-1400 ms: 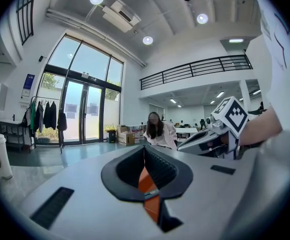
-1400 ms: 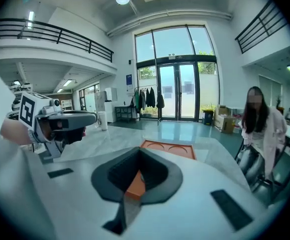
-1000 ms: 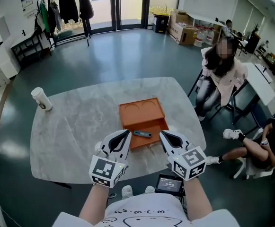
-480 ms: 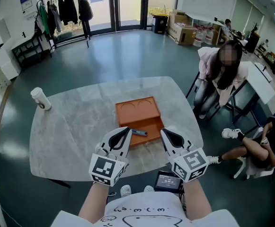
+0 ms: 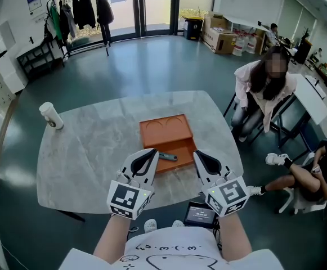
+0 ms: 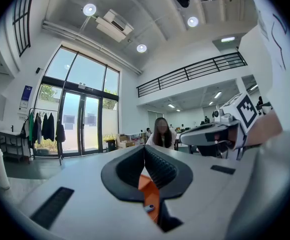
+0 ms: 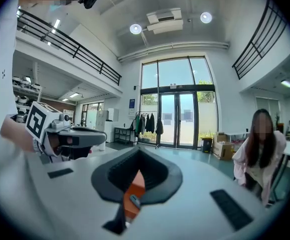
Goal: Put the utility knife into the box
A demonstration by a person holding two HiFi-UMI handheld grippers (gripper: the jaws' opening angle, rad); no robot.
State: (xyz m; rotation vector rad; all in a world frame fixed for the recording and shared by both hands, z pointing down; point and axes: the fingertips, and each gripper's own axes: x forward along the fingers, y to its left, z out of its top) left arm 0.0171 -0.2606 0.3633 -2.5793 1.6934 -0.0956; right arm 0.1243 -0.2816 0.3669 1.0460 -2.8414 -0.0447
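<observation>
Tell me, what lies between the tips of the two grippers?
The near half of the open orange box, with the utility knife lying in it. The head view shows this.

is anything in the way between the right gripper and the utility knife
Nothing visible does. The utility knife lies in the open orange box, and the shut, empty right gripper hangs just to its right with open space between them.

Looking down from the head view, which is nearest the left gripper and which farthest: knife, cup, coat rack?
From the left gripper:
1. Knife, just to its right, in the box.
2. Cup, at the table's far left edge.
3. Coat rack, far back, upper left.
</observation>
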